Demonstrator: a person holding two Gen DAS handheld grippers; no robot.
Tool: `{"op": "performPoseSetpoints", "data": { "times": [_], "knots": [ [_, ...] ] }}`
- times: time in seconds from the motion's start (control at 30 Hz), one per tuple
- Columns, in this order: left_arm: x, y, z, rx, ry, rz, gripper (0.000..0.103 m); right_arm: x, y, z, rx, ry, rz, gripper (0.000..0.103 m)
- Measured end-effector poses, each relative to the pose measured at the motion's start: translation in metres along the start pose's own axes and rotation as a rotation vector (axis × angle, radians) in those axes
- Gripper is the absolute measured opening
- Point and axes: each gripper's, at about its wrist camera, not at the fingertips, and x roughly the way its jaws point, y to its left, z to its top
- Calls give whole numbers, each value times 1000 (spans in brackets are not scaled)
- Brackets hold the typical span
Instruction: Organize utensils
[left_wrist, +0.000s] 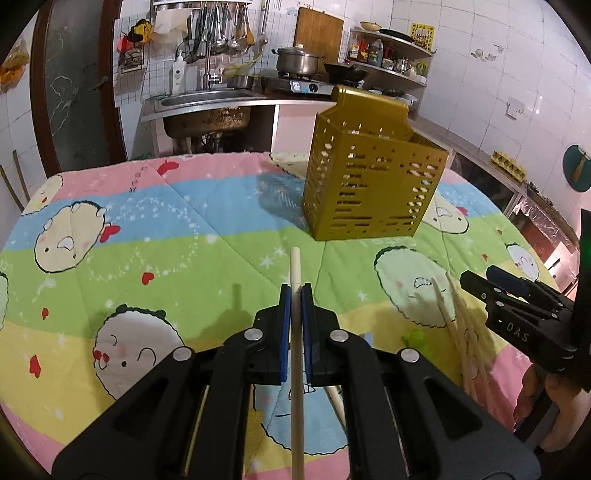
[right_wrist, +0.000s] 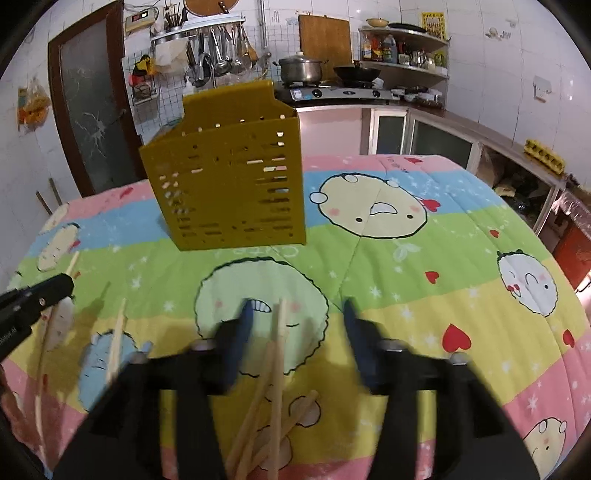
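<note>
Your left gripper (left_wrist: 295, 291) clamps a pale, stiff, light wooden chopstick (left_wrist: 296, 266) near its middle; your right gripper (right_wrist: 297, 314) gapes over loose chopsticks (right_wrist: 275, 369)

White-tiled kitchen wall (left_wrist: 461, 44), steel sink (left_wrist: 207, 98)

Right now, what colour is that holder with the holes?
Mustard gold, the holder; the right wrist view shows it best.
</note>
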Motion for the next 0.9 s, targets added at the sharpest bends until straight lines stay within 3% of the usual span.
{"op": "performPoseSetpoints", "data": {
  "times": [0.17,0.4,0.5,0.9],
  "knots": [
    [6,4,-4,-11,12,-4,4,16,4,0,-25,53,-6,48],
    [8,7,-4,-12,9,3,4,35,7,-2,-26,114,12,17],
    [8,6,-4,-13,7,1,4,35,6,-1,-20,110,20,10],
    [-19,-1,4,-16,-67,-23,4,-11,-9,13,45,-36,31,7]
  ]
}}
